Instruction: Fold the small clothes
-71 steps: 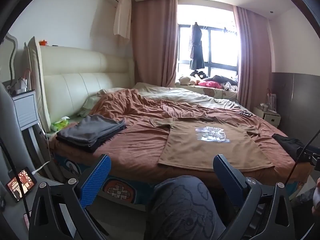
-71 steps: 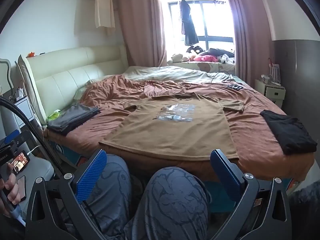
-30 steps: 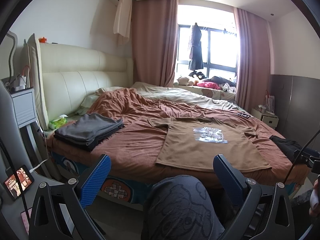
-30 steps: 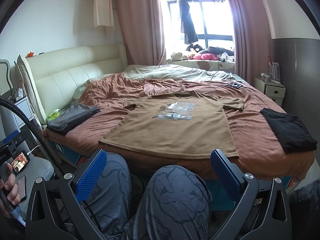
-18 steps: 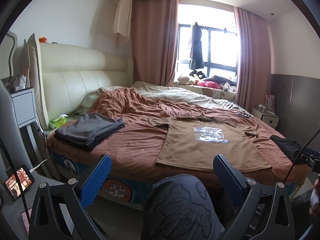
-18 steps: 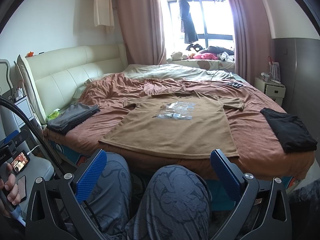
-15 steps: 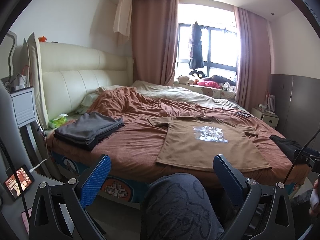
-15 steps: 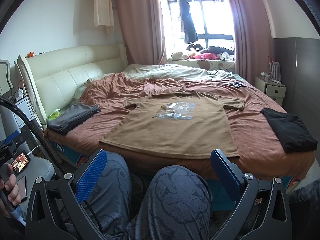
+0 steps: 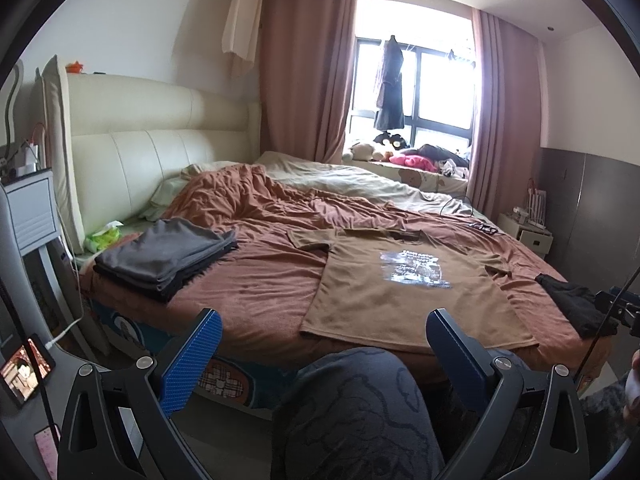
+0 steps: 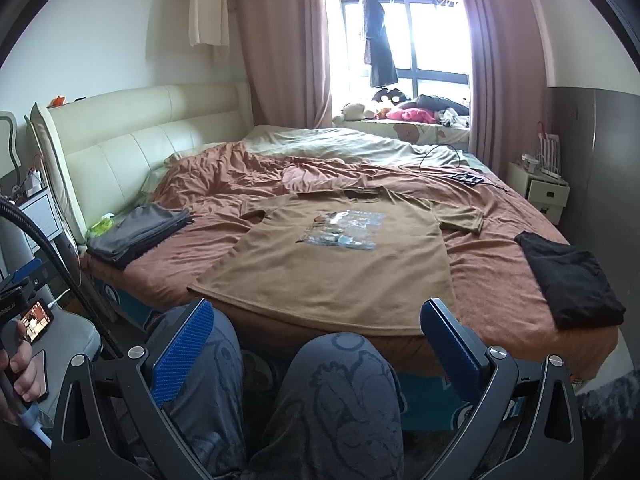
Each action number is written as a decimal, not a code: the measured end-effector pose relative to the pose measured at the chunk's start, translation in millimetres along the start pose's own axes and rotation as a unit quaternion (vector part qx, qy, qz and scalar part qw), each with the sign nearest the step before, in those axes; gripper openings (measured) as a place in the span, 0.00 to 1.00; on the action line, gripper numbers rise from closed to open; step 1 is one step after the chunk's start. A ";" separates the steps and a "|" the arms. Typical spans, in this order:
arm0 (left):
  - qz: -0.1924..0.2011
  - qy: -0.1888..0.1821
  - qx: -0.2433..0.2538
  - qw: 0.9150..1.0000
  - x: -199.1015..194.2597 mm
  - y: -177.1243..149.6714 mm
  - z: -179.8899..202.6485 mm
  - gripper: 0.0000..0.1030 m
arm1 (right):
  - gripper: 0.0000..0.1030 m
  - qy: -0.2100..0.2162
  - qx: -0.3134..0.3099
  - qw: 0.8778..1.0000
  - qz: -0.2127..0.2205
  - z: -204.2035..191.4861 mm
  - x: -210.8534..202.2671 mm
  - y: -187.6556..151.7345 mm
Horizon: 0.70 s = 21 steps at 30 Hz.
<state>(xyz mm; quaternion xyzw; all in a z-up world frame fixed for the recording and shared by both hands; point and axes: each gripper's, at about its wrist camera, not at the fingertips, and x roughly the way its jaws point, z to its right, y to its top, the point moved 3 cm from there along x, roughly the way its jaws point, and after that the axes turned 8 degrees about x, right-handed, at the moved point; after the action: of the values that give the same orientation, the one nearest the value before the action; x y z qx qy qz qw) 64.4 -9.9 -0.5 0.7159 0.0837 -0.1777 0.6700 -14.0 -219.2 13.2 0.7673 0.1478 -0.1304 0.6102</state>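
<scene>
A tan T-shirt (image 9: 404, 292) (image 10: 340, 264) with a printed picture lies spread flat, front up, on the rust-brown bedspread (image 9: 264, 280) (image 10: 496, 272), its hem at the near edge of the bed. My left gripper (image 9: 322, 344) is open and empty, held back from the bed above a person's knee (image 9: 356, 408). My right gripper (image 10: 318, 332) is also open and empty, short of the shirt's hem, over both knees (image 10: 340, 392).
A stack of folded grey clothes (image 9: 164, 256) (image 10: 138, 234) rests at the bed's left. A black folded garment (image 10: 568, 280) (image 9: 572, 304) lies at the right. A nightstand (image 10: 540, 196) stands far right. A phone (image 9: 26, 364) sits on a stand at the left.
Both grippers have stayed open and nearly still; the views shifted only slightly and the knees moved a little.
</scene>
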 end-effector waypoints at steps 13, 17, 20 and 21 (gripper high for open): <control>-0.010 -0.006 -0.005 1.000 30.5 12.6 -11.8 1.00 | 1.00 -0.007 0.007 1.000 -0.018 -5.9 35.8 12.0; -0.016 -0.008 -0.009 1.000 45.7 18.1 -17.3 1.00 | 1.00 0.001 0.003 1.000 -0.028 -5.8 48.2 19.9; -0.020 -0.010 -0.013 1.000 59.5 23.3 -21.9 1.00 | 1.00 -0.002 0.001 0.999 -0.035 -3.8 61.3 27.1; -0.022 -0.010 -0.014 1.000 64.4 25.2 -23.2 1.00 | 1.00 -0.001 0.002 0.999 -0.038 -3.2 66.3 29.8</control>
<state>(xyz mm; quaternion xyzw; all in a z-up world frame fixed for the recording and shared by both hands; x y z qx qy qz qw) 136.2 3.3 0.3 0.7026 0.0951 -0.1987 0.6766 58.8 -218.0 15.4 0.7620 0.1759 -0.1548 0.6037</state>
